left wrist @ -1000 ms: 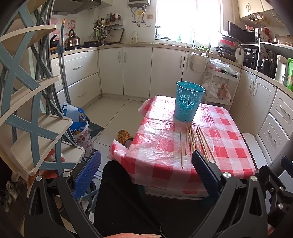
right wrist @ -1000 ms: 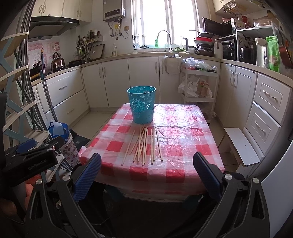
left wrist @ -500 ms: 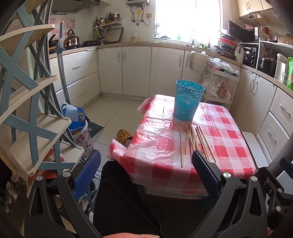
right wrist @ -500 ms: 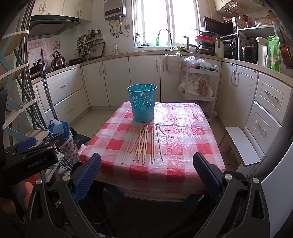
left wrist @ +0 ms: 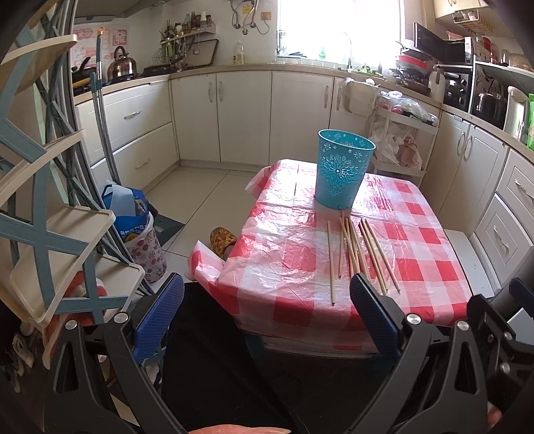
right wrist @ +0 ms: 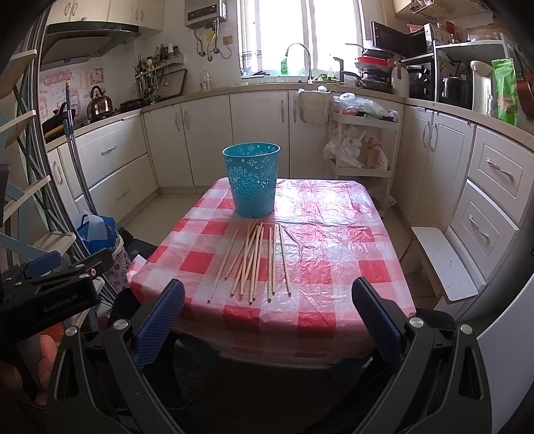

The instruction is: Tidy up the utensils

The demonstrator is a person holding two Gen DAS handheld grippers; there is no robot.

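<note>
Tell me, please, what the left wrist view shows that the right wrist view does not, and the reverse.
Only the left wrist view shows the slipper on the floor by the table. Only the right wrist view shows the water heater on the wall and the green packet on the counter. Both show the teal bin standing on the checked tablecloth, the chopsticks lying before it, and an open, empty gripper.
</note>
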